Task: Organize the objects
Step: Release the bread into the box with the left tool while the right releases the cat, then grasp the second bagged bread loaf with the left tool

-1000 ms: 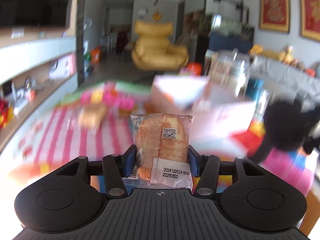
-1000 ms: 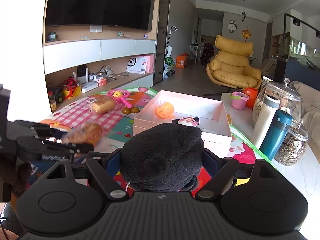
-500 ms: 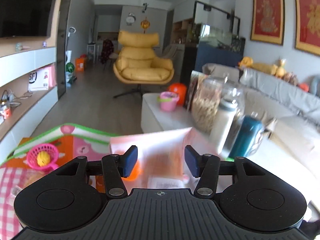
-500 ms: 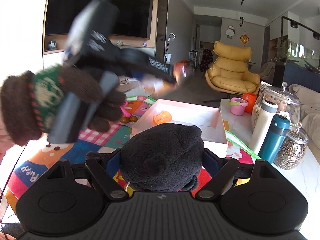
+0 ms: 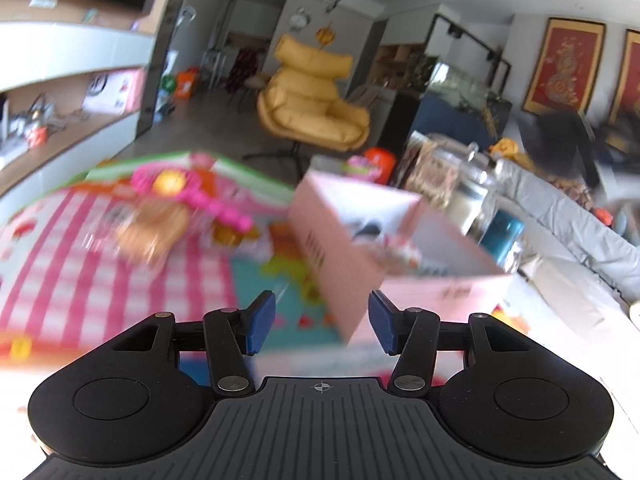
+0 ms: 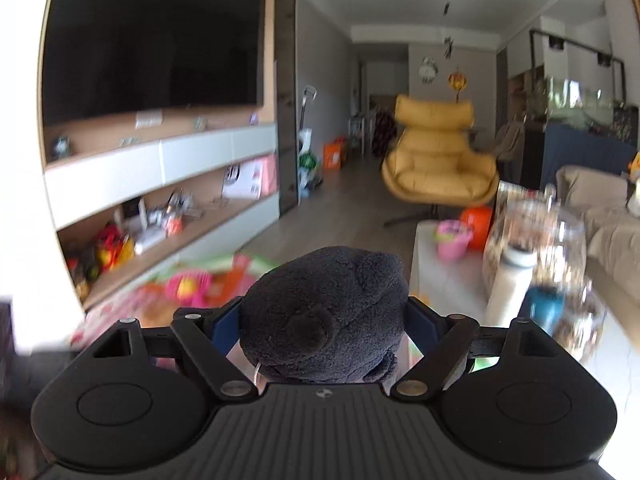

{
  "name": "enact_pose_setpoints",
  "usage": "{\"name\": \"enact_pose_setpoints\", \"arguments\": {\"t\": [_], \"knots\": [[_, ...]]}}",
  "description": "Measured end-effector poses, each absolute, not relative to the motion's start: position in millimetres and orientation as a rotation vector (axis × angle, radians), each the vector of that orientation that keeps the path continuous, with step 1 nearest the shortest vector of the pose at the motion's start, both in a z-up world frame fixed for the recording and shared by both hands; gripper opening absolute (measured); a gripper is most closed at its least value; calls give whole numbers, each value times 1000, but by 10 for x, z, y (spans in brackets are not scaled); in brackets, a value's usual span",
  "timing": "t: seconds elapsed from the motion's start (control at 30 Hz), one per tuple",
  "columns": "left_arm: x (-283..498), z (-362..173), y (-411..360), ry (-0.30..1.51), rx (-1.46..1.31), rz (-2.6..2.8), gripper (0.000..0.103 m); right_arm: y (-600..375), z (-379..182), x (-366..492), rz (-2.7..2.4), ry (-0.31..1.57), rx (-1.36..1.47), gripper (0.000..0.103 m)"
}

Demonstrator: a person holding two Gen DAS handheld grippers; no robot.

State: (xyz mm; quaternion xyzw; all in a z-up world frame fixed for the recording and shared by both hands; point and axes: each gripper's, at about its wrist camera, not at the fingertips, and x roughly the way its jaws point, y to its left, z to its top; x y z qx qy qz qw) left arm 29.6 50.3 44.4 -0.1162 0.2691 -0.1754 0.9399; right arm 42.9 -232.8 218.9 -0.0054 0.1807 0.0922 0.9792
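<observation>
The right gripper (image 6: pixel 322 330) has its jaws clamped on the black plush toy (image 6: pixel 324 312). The pink box (image 5: pixel 384 248) lies at one o'clock from the left gripper (image 5: pixel 322 322), whose jaws stand apart, empty. The left is nearer.

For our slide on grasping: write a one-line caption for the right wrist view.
Right gripper clamps a black plush toy, facing a yellow armchair.
</observation>
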Motion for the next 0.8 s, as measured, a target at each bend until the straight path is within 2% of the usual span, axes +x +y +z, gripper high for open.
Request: {"name": "enact_pose_setpoints", "arguments": {"t": [0.07,0.1,0.13,0.27,0.5,0.8], "knots": [[226,363,579,560,-245,-359,56,-2280,2266,708,149,347,2,90],[185,337,616,564,-245,-355,56,-2252,2254,831,126,340,0,99],[162,312,662,570,-250,-353,56,-2213,2212,915,98,339,-8,103],[80,260,857,590,-297,-348,56,-2102,1842,937,63,405,-37,103],[124,244,891,572,-307,-330,56,-1744,1108,417,181,499,-167,103],[166,228,796,593,-268,-332,56,-1564,660,290,254,573,-82,103]]}}
